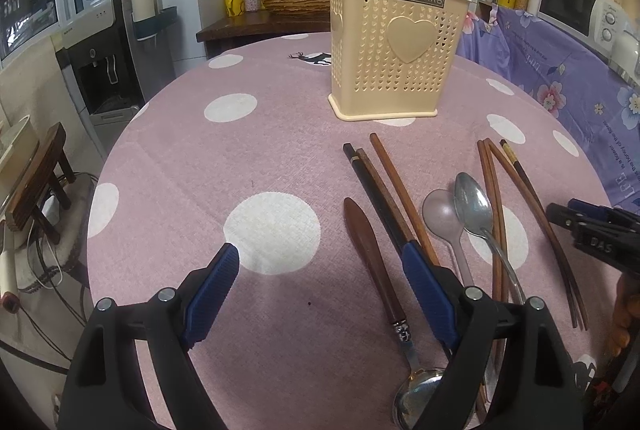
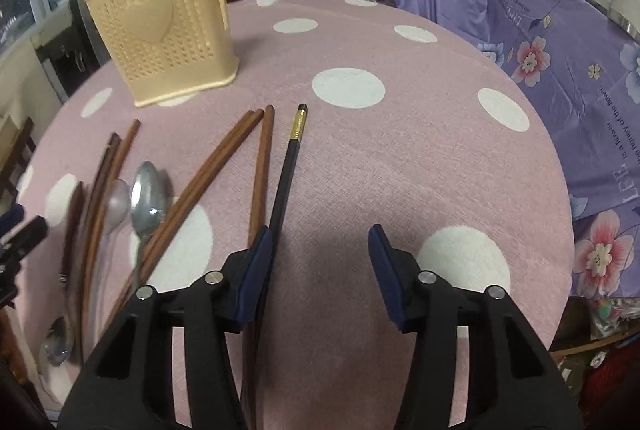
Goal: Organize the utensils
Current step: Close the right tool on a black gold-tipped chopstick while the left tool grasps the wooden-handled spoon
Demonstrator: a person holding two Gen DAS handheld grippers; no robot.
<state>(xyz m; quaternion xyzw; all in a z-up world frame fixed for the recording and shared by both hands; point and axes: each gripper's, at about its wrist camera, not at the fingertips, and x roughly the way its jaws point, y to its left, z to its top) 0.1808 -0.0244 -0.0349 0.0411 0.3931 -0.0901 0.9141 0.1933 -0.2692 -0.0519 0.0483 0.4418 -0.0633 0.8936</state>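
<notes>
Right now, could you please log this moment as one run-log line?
left gripper: open, empty | right gripper: open, empty | utensil holder: upright | chopsticks, spoons: on table

The cream utensil holder (image 1: 394,47) carries a dark plate reading "JIANHAO" — in the right wrist view that plate is blurred. The other gripper's black body (image 1: 600,242) shows "DAS". The purple floral cloth (image 1: 568,77) reads "is a honey of the flower" — beside it large letters "LIFE"
</notes>
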